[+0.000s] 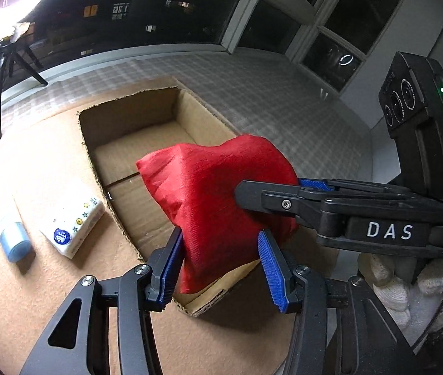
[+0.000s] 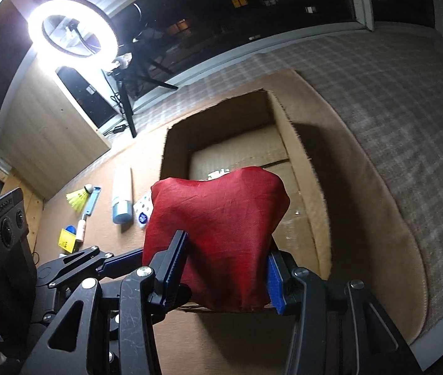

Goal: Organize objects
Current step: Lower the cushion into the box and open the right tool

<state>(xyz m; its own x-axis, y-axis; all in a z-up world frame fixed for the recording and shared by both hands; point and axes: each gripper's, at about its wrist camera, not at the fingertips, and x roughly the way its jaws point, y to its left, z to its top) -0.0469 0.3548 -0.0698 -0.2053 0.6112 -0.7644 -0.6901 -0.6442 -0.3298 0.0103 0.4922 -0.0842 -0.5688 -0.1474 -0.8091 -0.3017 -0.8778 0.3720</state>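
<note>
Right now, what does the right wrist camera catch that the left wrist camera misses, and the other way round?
Only the right wrist view shows the glowing ring light, a yellow shuttlecock and a small yellow box.

Only the left wrist view shows a white-gloved hand holding the right gripper.

Both share the red cloth bag, pinched by the left gripper and the right gripper together above the open cardboard box, plus the tissue pack and the blue-capped tube lying beside the box.
</note>
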